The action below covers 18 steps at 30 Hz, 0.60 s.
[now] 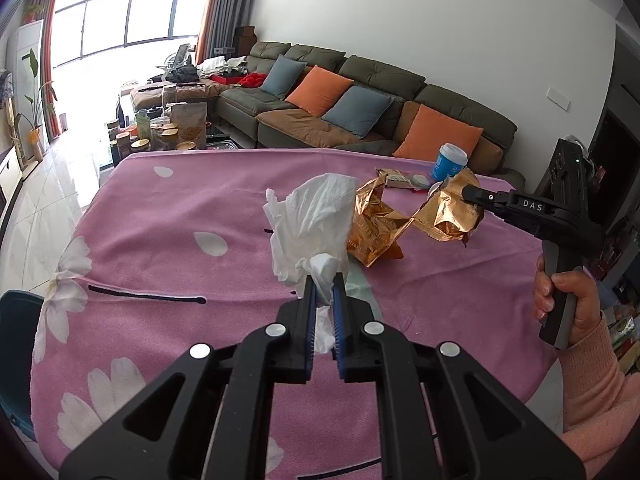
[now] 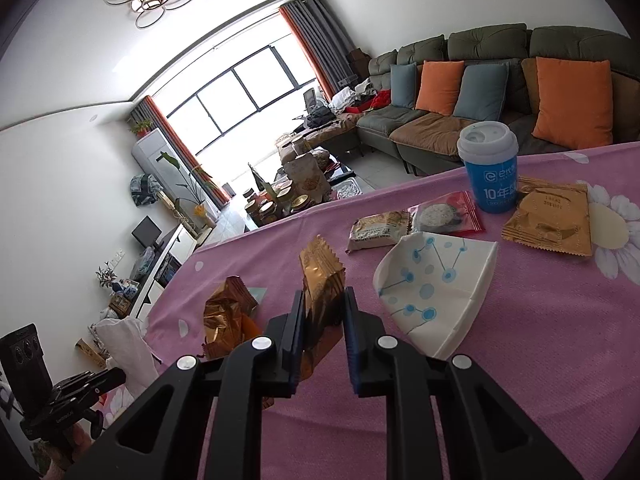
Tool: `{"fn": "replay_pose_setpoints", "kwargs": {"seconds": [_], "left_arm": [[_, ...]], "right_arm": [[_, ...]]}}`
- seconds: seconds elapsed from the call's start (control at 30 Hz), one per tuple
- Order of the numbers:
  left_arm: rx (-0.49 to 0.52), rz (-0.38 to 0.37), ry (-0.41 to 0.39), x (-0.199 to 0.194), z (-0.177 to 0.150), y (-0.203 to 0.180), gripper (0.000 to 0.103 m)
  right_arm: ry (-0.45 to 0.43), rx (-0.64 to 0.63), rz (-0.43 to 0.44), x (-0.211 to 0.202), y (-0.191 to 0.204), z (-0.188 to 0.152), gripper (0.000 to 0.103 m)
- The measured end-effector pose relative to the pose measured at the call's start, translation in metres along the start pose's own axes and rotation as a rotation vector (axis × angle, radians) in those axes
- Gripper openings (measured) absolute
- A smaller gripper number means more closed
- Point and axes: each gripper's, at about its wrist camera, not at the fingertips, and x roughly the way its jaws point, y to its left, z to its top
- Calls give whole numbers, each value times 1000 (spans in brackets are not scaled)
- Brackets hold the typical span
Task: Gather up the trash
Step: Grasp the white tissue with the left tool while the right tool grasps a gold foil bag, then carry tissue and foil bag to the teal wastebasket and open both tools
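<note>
My left gripper [image 1: 323, 286] is shut on a crumpled white tissue [image 1: 316, 216] and holds it above the pink flowered tablecloth [image 1: 160, 220]. My right gripper [image 2: 323, 300] is shut on a gold foil wrapper [image 2: 320, 280], lifted off the cloth; it shows in the left wrist view [image 1: 452, 208] at the right gripper's tip [image 1: 470, 192]. A second crumpled gold wrapper [image 1: 376, 224] lies on the cloth behind the tissue, also in the right wrist view [image 2: 226, 312].
A flattened paper cup [image 2: 432, 284], a blue cup with white lid [image 2: 490, 168], a flat gold packet [image 2: 552, 220] and two snack packs [image 2: 376, 232] [image 2: 444, 216] lie on the table. A sofa [image 1: 360, 92] stands beyond the table.
</note>
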Motion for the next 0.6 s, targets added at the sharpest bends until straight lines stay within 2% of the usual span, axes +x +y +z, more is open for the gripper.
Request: {"fn": "replay_pose_setpoints", "kwargs": {"seconds": [0.33,0.47,0.6], "left_arm": [[-69,70,-33,-53,-25,48,8],[-94,107,-43,-69,-32,62,8],[-131,138,-57,-83,-39,78,8]], "right_arm": [[-55,-118,140,-23,75,-7,17],[-21,-152,219,-9,108,-12,17],[50,-171,308,19,139,-23,17]]}}
